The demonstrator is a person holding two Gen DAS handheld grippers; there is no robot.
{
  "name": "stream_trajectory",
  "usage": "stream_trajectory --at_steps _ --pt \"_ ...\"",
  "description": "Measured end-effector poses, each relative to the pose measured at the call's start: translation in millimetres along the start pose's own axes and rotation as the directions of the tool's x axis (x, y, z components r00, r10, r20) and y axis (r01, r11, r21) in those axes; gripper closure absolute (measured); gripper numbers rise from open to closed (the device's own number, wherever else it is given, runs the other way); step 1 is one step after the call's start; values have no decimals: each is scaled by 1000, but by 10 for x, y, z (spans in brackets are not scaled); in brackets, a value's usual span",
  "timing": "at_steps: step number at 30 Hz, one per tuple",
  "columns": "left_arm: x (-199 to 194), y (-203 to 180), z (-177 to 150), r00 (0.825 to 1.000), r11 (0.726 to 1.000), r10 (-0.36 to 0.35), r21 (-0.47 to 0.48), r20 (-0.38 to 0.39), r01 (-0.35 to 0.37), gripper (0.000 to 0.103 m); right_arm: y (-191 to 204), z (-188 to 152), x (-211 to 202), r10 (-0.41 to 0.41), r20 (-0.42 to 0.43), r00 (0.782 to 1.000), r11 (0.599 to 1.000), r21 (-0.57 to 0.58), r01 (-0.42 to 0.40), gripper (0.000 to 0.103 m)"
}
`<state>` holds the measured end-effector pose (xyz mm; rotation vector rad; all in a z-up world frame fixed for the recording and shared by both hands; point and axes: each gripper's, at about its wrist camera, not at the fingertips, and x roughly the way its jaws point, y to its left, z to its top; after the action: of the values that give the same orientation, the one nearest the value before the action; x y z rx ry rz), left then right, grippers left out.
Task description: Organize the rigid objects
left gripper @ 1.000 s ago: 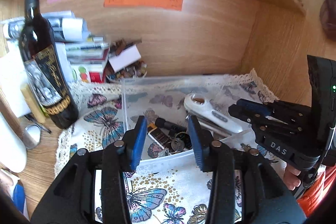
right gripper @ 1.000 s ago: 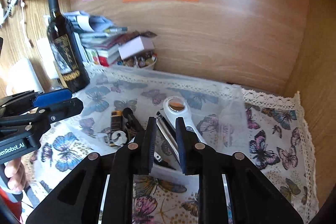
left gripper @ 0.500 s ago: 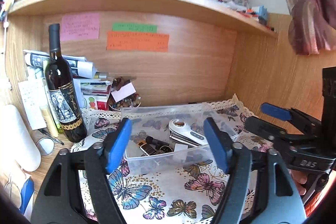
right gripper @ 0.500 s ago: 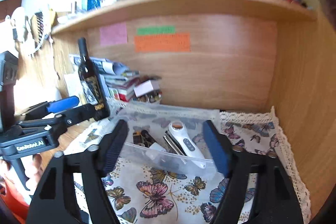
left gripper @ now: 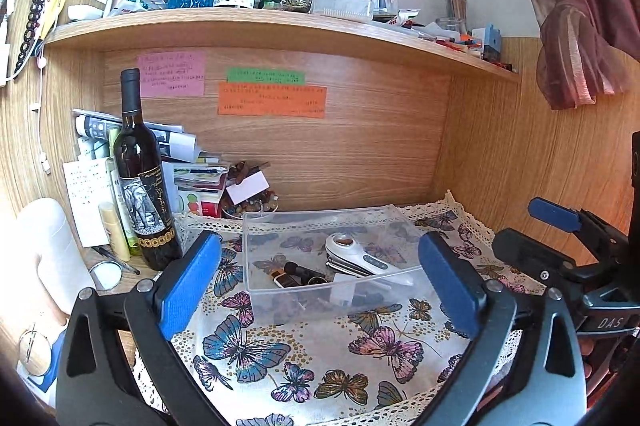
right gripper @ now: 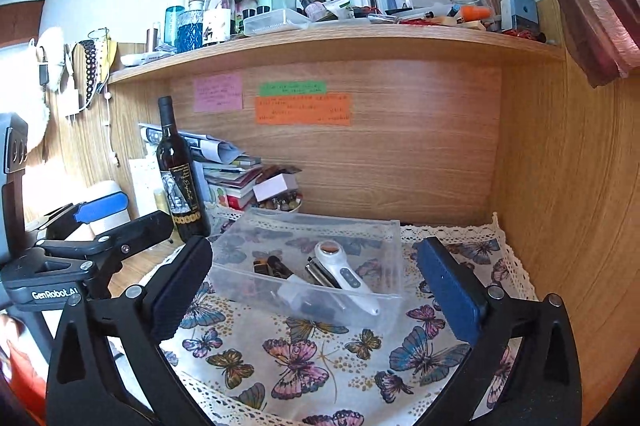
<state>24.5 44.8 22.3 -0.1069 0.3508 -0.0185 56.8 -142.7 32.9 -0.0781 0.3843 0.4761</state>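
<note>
Rigid objects lie gathered in one clear plastic bin (left gripper: 328, 266) on the butterfly-print cloth (left gripper: 304, 354), at about 12 o'clock just ahead of both claws: one white handheld device (right gripper: 340, 272) with a round amber window, one folded metal tool (right gripper: 318, 274) touching its left side, and two small dark pieces at about 9 o'clock from it, an amber-tinted one (left gripper: 282, 276) and a black cylinder (left gripper: 302, 269); more small dark items at the bin's near wall are too blurred to count. The left gripper (left gripper: 320, 284) has its two blue pads spread wide and grips nothing; the right gripper (right gripper: 314, 292) likewise stands wide apart and empty. Each claw shows at the edge of the other's view, one body marked "DAS", the other "GenRobot.AI". At 10 o'clock, beyond the cloth's lace edge, one dark wine bottle (left gripper: 142, 178) stands upright, its label bearing an elephant; the script is unreadable. Behind it sits a stack of papers and books (left gripper: 188, 166). On the back panel are three notes: one pink (left gripper: 171, 73), one green (left gripper: 265, 76), one orange (left gripper: 272, 101), their writing too small to read. On the shelf (left gripper: 280, 30) above stand many bottles and jars.
</note>
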Motion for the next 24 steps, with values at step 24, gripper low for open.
stream_trajectory --at_steps 24 --pt "-67 -71 -22 1000 1000 23 18 18 -23 2 0 -2 -48 0 5 1000 1000 13 0 0"
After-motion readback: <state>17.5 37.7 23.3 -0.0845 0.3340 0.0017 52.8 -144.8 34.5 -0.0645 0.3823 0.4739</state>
